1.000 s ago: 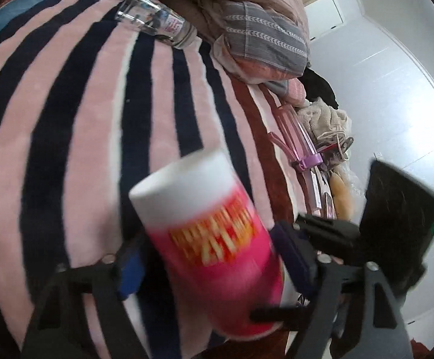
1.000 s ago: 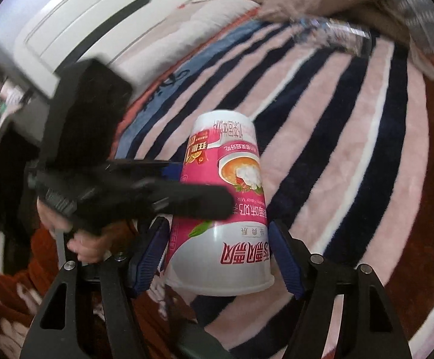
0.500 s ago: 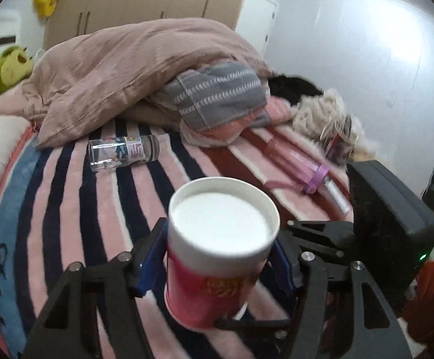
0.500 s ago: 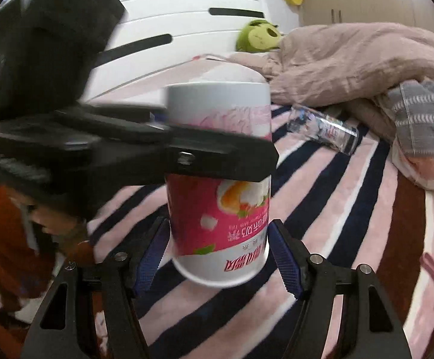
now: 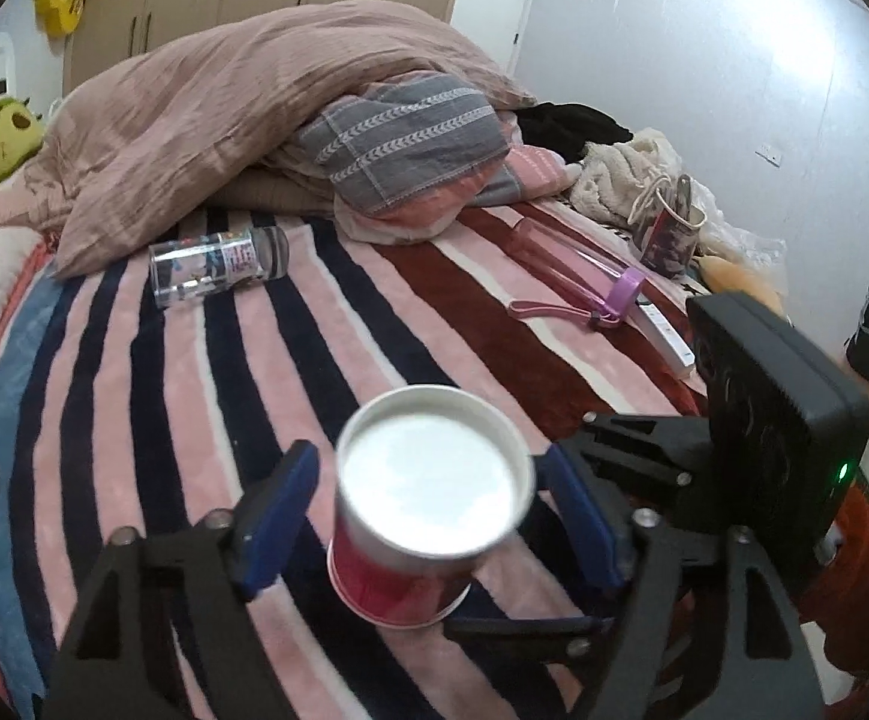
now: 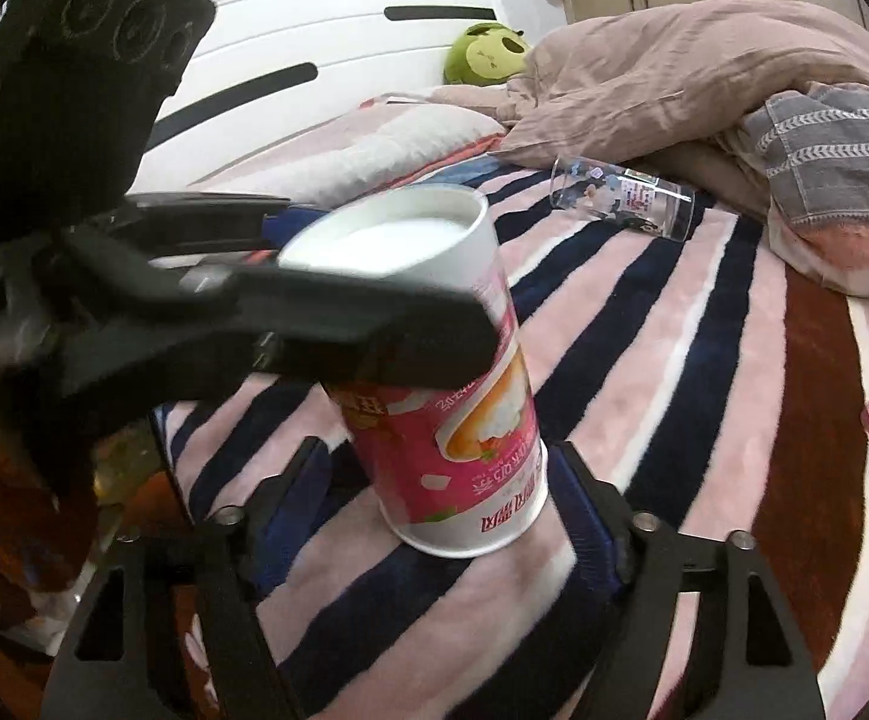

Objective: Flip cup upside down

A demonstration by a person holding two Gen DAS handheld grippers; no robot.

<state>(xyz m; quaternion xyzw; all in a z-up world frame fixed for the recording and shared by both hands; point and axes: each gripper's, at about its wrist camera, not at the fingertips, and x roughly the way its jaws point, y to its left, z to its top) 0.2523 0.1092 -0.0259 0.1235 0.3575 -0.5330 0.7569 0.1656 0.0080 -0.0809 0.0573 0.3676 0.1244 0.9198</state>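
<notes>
A pink and white paper cup (image 5: pixel 428 498) stands upside down on the striped blanket (image 5: pixel 152 396), its white base facing up; its printing reads inverted in the right wrist view (image 6: pixel 464 420). My left gripper (image 5: pixel 428 516) is open, its blue pads on either side of the cup with a gap on the left. My right gripper (image 6: pixel 440 498) is open around the cup's lower rim. The left gripper's black body (image 6: pixel 134 300) crosses in front of the cup in the right wrist view.
A clear glass (image 5: pixel 218 264) lies on its side further up the bed, also in the right wrist view (image 6: pixel 620 195). A heap of bedding (image 5: pixel 290 120), a pink bottle (image 5: pixel 572 276), a green plush toy (image 6: pixel 485 54) and a white headboard (image 6: pixel 326 60) surround the area.
The cup went from tilted in the air to standing inverted on the blanket. The left gripper's pads have spread away from its sides.
</notes>
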